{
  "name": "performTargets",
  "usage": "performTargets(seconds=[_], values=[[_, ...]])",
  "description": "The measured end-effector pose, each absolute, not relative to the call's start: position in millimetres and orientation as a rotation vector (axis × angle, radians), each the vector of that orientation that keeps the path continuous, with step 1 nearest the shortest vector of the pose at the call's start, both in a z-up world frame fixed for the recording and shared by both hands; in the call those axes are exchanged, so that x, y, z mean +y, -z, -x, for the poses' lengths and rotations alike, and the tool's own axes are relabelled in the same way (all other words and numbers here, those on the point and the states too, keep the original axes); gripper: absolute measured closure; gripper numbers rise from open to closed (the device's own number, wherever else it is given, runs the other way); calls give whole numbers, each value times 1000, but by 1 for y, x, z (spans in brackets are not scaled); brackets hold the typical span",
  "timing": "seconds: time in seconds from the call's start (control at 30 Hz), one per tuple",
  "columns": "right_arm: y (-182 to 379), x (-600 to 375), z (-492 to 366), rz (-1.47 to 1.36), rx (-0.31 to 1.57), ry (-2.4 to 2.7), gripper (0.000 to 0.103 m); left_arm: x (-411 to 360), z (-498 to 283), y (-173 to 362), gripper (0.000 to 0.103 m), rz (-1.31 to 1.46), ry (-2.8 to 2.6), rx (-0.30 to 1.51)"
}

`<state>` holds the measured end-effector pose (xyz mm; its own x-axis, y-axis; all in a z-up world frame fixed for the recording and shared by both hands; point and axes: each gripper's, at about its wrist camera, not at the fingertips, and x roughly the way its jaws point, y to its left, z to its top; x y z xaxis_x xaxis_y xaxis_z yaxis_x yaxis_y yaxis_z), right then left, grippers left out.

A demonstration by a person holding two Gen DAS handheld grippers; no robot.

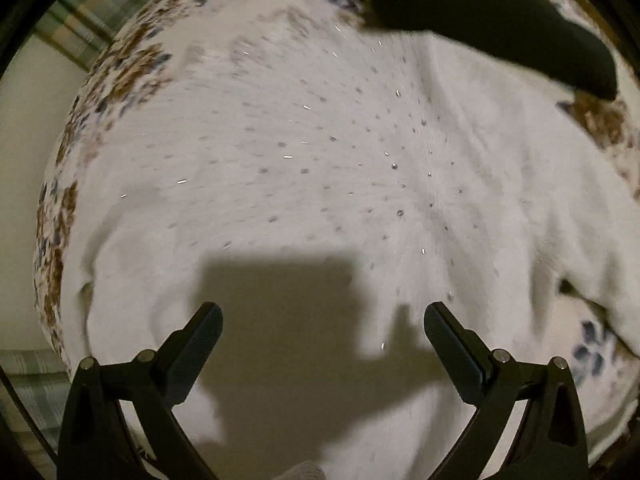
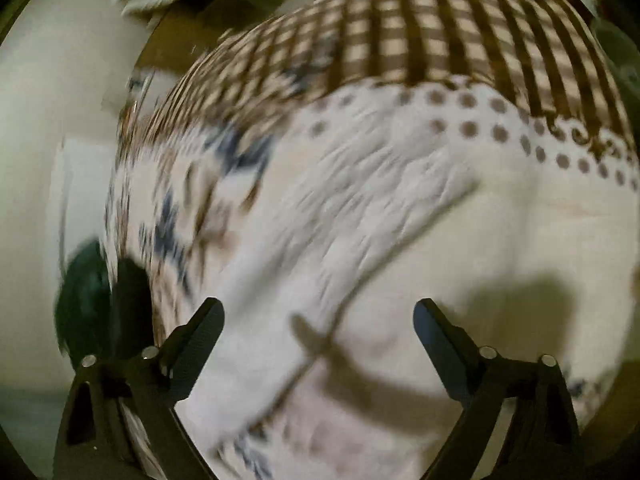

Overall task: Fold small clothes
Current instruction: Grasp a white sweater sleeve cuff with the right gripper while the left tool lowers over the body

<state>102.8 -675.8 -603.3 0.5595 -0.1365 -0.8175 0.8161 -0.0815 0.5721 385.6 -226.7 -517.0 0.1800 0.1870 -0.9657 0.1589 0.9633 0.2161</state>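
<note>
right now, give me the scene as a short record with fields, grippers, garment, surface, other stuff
left gripper: open, holding nothing, over the white garment
right gripper: open, holding nothing, over white fabric
white garment: spread out, wrinkled, scattered with small shiny studs
surface: floral cloth under the garment; checked cloth beyond it in the right view
other: dark cloth item lying at the garment's far edge
image quality: both views motion-blurred

A white garment (image 1: 320, 168) with small shiny studs lies spread and rumpled; in the right wrist view it (image 2: 360, 216) shows creases.
</note>
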Motion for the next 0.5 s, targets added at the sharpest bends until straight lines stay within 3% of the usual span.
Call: performTargets(seconds=[0.17,0.2,0.23,0.27,0.33,0.5], values=[[628,-698,-103,-1503,475,927,16,-223,-394,546,0,-266,-26,1442],[627,-701,-106,-1484,454,942,23,-220,-395,550,0,-247,-25,1453],[625,-702,-109,-1470,455,955,41,-216,-396,552,0,-223,-22,1456],[623,-706,-113,-1444,460,978,51,-213,-397,553,0,-199,-17,1455],[618,-713,-121,-1411,475,1010,90,-215,-410,560,0,-154,-6,1444],[572,-710,-150,-1262,532,982,91,-201,-411,557,0,-102,25,1429]])
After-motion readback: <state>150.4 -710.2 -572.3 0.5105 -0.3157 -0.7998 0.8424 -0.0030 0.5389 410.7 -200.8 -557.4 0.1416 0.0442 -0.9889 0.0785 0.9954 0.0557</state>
